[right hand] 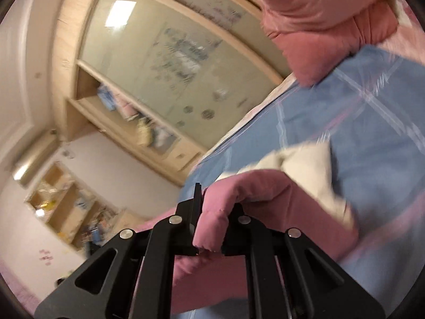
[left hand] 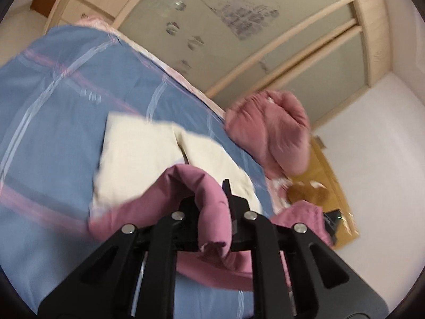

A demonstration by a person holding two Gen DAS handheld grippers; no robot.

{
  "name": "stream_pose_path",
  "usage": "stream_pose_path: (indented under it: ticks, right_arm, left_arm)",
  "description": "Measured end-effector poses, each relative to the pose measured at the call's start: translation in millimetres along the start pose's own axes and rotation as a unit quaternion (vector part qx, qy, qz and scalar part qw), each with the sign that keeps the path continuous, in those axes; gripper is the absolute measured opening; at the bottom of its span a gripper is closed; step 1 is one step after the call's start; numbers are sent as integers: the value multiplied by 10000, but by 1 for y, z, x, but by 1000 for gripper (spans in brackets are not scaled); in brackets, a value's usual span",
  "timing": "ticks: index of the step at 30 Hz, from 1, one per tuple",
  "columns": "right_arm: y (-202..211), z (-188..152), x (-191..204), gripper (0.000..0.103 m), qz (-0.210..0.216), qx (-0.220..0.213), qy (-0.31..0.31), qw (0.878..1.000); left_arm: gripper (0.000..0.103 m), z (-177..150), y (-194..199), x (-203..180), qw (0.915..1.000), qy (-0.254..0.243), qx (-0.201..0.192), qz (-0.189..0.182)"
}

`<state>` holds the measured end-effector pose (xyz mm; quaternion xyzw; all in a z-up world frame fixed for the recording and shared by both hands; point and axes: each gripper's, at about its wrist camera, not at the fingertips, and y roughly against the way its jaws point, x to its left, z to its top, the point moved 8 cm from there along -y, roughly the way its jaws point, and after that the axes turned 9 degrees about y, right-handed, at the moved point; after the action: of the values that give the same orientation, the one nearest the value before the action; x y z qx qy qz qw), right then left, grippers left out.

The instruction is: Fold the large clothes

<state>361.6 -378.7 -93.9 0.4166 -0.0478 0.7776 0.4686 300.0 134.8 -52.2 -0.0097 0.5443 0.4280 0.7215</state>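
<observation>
Left gripper (left hand: 212, 207) clenched on pink garment (left hand: 212, 199) edge; right gripper (right hand: 212, 212) likewise. Garment bunches between jaws, above bed (left hand: 53, 106).

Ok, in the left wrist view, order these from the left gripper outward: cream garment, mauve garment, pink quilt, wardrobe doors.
1. Mauve garment: pinched in the left gripper.
2. Cream garment: just ahead, flat on the blue bedspread.
3. Pink quilt: bundled up, ahead and right.
4. Wardrobe doors: beyond the bed.
</observation>
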Motion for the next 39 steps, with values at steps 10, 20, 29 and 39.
stream_pose_path:
  ticks: [10, 20, 29, 39]
  right_arm:
    - [-151, 31, -136, 15, -1122, 286, -751, 9904]
    - [-202, -23, -224, 19, -662, 742, -1513, 9835]
    - [-118, 28, -219, 94, -1086, -581, -1377, 9828]
    - [-146, 5, -26, 94, -758, 352, 1626, 9831]
  left_arm:
    - [16, 111, -156, 77, 9867, 538, -321, 1498]
    - [19, 98, -240, 166, 9799, 977, 166, 1729]
    - [24, 119, -175, 124, 9870, 772, -664, 1242]
    - [88, 133, -74, 10, 9668, -481, -2290, 1025]
